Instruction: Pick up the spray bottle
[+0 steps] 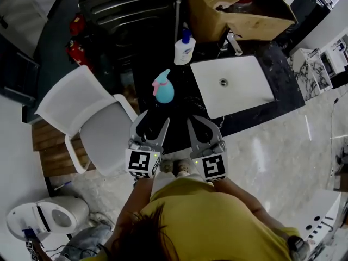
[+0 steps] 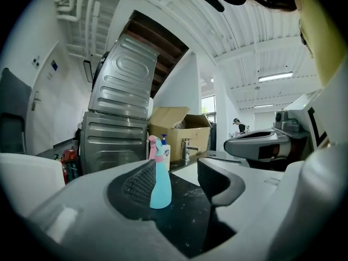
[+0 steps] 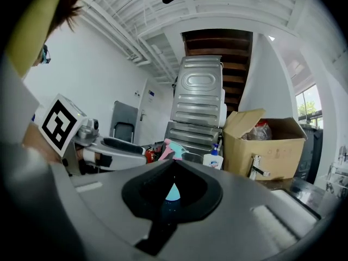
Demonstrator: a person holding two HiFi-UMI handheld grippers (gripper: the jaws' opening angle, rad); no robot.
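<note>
A light-blue spray bottle (image 1: 163, 89) with a pink trigger stands upright on the dark counter (image 1: 179, 121), left of the sink. My left gripper (image 1: 154, 119) is open just short of the bottle, nearer the counter's front edge. In the left gripper view the bottle (image 2: 160, 184) stands ahead of the left gripper (image 2: 176, 177), slightly left of the gap, not touched. My right gripper (image 1: 200, 122) hovers beside it on the right, shut and empty. In the right gripper view the bottle (image 3: 172, 192) shows through the hollow below the right gripper (image 3: 174, 163) and its touching tips.
A white hand-soap pump bottle (image 1: 184, 48) stands behind the spray bottle. The white sink (image 1: 244, 94) with a tap (image 1: 234, 43) lies to the right, an open cardboard box (image 1: 217, 15) behind it. A white chair (image 1: 81, 110) stands at the counter's left, a metal appliance (image 1: 128, 4) beyond.
</note>
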